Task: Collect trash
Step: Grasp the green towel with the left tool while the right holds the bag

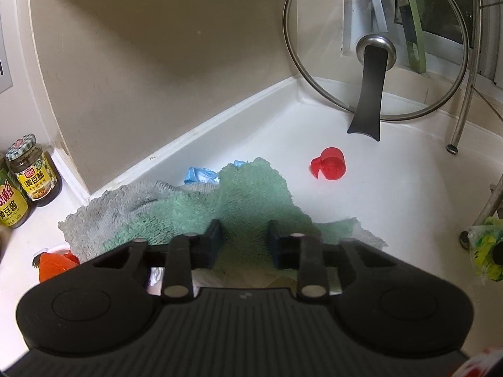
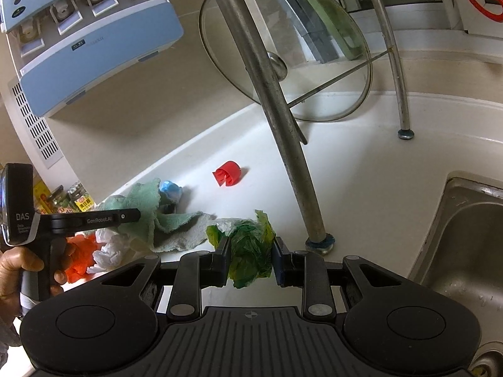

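Observation:
My right gripper (image 2: pixel 250 256) is shut on a crumpled green and yellow wrapper (image 2: pixel 250 248), held just above the white counter (image 2: pixel 361 188); the wrapper also shows at the right edge of the left wrist view (image 1: pixel 485 251). My left gripper (image 1: pixel 243 242) is open and empty, hovering over a green and grey cloth (image 1: pixel 220 207), and appears in the right wrist view (image 2: pixel 130 216). A blue wrapper (image 1: pixel 199 176) lies behind the cloth. A red cap (image 1: pixel 328 165) lies further back. Orange trash (image 1: pixel 53 262) and white crumpled paper (image 2: pixel 108 249) lie at the left.
A glass pot lid (image 1: pixel 374 47) leans against the back wall. Metal rack legs (image 2: pixel 283 119) stand on the counter. A steel sink (image 2: pixel 465 245) is at the right. Sauce jars (image 1: pixel 33 169) stand at the left. A blue and white appliance (image 2: pixel 94 44) hangs on the wall.

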A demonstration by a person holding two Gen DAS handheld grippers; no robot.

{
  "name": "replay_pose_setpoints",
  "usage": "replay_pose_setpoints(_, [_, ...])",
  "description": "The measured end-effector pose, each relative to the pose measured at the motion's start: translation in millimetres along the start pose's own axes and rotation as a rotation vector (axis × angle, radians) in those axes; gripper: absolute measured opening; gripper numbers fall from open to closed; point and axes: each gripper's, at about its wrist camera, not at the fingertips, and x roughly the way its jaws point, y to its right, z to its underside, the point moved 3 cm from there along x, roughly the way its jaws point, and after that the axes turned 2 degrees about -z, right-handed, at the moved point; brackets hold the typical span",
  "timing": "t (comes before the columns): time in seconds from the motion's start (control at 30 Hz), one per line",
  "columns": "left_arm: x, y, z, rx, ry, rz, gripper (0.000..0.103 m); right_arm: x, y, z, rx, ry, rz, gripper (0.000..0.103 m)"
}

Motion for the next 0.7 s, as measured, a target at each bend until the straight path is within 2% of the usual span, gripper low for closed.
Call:
replay_pose_setpoints(0.03, [-0.5,-0.3,-0.4,0.002,0.001,-0.002,0.013,0.5,0.0,0.1,0.0,-0.001,-0.003,0.028])
replay_pose_setpoints(0.13, [-4.2,-3.3,-2.7,-0.002,0.008,0.001,0.005,1.1,-1.0,0.6,-0.001,-0.002,-0.011,0.028])
replay_pose_setpoints(0.33, [-22.9,-4.5,-13.6,0.022,0.054,0.007,0.003,1.6,-5.4,0.2,-0.003,0.002,-0.024,0.028])
replay_pose_setpoints(0.7, [-92.0,-24.3,-68.9,0.039,0.236,-0.001,0.003,-2.8,-20.3,-4.3,-0.014,0.026,-0.054,0.028])
